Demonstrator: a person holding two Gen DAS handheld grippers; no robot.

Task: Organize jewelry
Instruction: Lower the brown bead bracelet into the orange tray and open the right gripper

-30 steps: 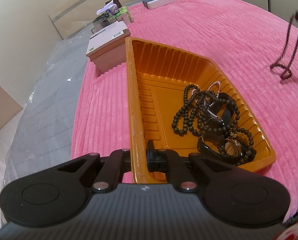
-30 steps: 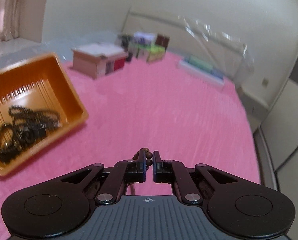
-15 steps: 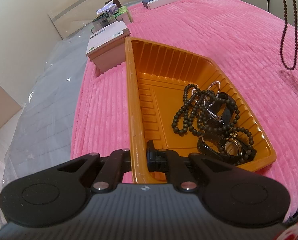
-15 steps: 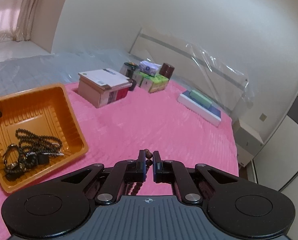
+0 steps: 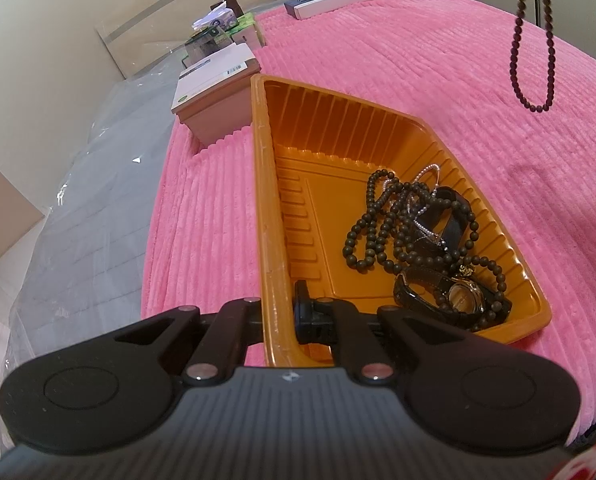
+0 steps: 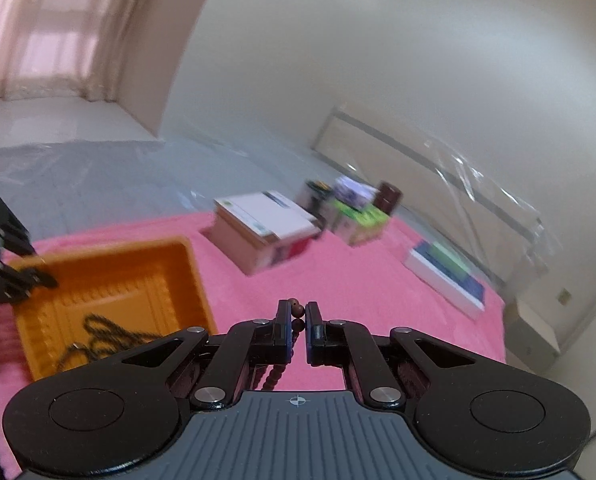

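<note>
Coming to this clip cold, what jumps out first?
The orange tray on the pink blanket, holding a tangle of dark bead strands and a watch. The left hand-held gripper clamps its near rim. At upper right, a bead string dangles in mid-air from the right hand-held gripper.

An orange tray [image 5: 265, 208] sat near the pink bedspread's left edge. Against its right wall lay tangled dark bead strands [image 5: 382, 232], a silvery chain [image 5: 428, 172] and a black-strapped watch [image 5: 458, 300]. A reddish-brown bead string [image 5: 532, 60] hung looped in the air, well beyond the tray's right wall.
</note>
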